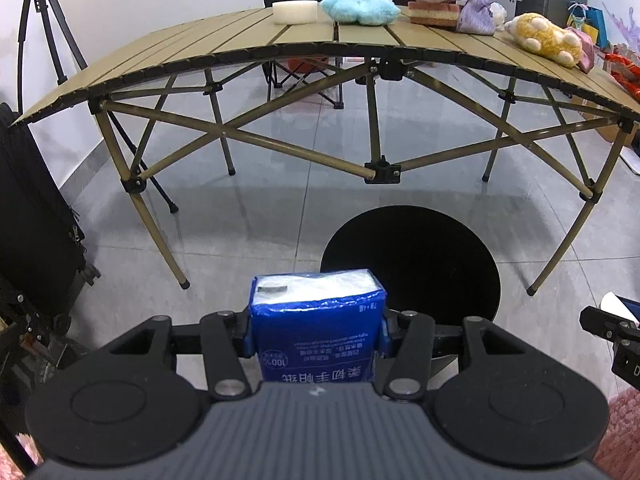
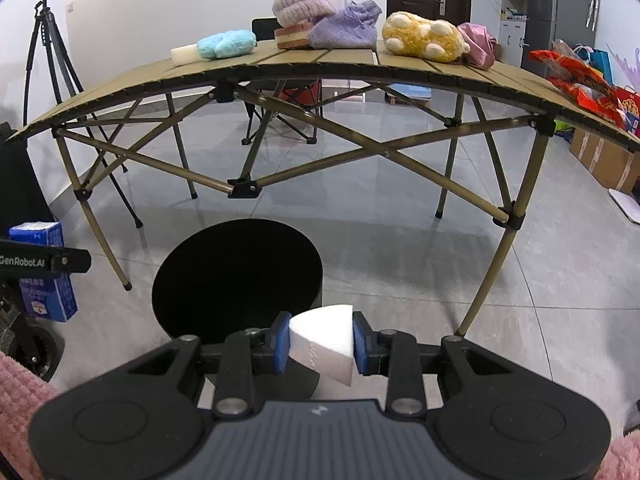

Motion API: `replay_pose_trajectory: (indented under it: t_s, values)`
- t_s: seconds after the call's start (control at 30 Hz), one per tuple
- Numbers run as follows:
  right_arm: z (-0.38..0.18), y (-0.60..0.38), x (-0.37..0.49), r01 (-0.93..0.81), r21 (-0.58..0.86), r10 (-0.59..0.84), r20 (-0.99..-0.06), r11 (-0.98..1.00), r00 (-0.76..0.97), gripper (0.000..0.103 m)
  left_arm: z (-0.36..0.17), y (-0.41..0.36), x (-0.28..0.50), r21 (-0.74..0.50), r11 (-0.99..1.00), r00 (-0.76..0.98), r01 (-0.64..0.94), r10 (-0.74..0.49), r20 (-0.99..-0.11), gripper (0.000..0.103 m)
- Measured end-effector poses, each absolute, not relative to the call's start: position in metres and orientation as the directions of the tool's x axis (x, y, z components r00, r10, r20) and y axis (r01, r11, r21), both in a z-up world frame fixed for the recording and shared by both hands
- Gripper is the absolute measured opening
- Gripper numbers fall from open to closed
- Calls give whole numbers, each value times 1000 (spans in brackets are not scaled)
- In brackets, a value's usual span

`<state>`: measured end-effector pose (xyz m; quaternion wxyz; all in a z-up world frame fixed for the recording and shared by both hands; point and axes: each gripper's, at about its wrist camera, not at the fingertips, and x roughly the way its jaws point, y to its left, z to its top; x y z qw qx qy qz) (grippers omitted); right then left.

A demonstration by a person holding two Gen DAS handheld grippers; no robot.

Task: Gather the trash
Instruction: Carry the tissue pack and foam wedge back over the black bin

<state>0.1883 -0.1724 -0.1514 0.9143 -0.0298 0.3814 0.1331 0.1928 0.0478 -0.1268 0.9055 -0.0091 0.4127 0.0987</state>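
Blue tissue pack (image 1: pixel 318 326) pinched in the left gripper (image 1: pixel 316 330) and white foam wedge (image 2: pixel 324 342) pinched in the right gripper (image 2: pixel 320 342), both beside the black bin (image 2: pixel 236 276) just ahead, neither dropped in; soft items remain on the desk (image 2: pixel 332 60) beyond.
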Motion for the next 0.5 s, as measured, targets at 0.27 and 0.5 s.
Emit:
replay_pose_trajectory:
  t_s: [0.27,0.5]
  values:
    - [-161,-179,198,-239,47,198,-725,970,660,30,-131,41,207,59,982,618,-179,158,-770,52]
    - [-172,-195,205,-192,41,159,-742,980,651,30,-135,29,222,51,987,605,-153,134,-785,52]
